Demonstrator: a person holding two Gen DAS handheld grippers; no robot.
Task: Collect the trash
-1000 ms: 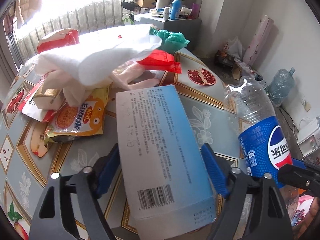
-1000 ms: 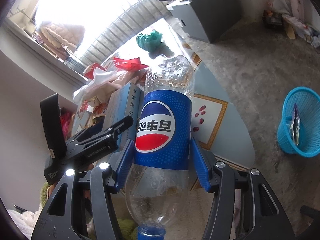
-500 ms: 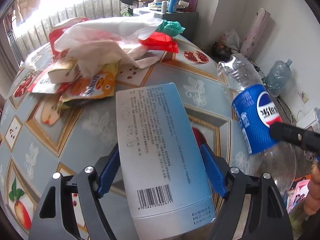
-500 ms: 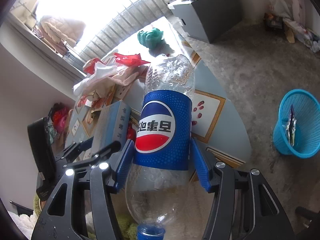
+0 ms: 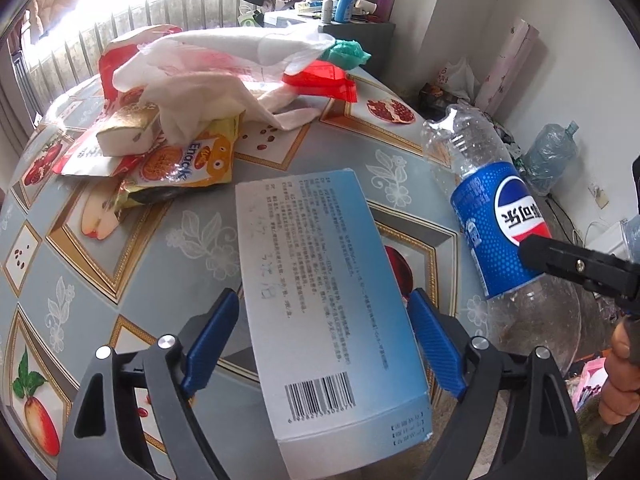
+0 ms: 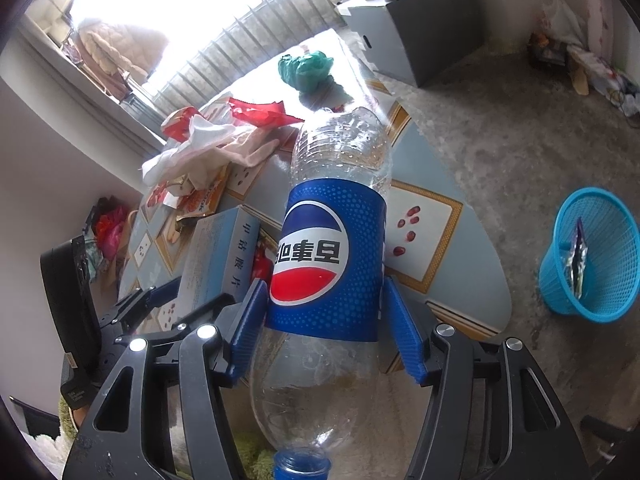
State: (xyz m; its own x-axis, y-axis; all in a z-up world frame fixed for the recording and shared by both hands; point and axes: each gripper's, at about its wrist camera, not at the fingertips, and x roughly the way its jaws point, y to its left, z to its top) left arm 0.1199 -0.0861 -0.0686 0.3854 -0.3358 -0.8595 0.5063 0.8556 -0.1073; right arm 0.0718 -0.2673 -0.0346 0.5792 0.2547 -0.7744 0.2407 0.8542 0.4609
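Observation:
A pale blue cardboard box (image 5: 320,280) with a barcode lies between the blue pads of my left gripper (image 5: 322,296), lifted over the near edge of the table (image 5: 120,248). The jaws are opening, but the pads still look set against the box's sides. My right gripper (image 6: 325,282) is shut on an empty Pepsi bottle (image 6: 332,248), pads on its blue label and cap end toward the camera; its jaws are easing slightly. The bottle (image 5: 496,232) hangs just right of the box. A blue bin (image 6: 592,256) stands on the floor to the right, holding a foil wrapper.
A trash pile sits on the far side of the table: a snack bag (image 5: 180,168), white tissues (image 5: 208,80), a red wrapper (image 5: 320,80) and a green bag (image 5: 344,50). A grey cabinet (image 6: 416,28) stands beyond. A hand (image 5: 620,372) grips the right tool.
My left gripper has drawn back from the trash pile with the box, so more table shows. The bottle now leans further over in the left view. The right gripper barely moved.

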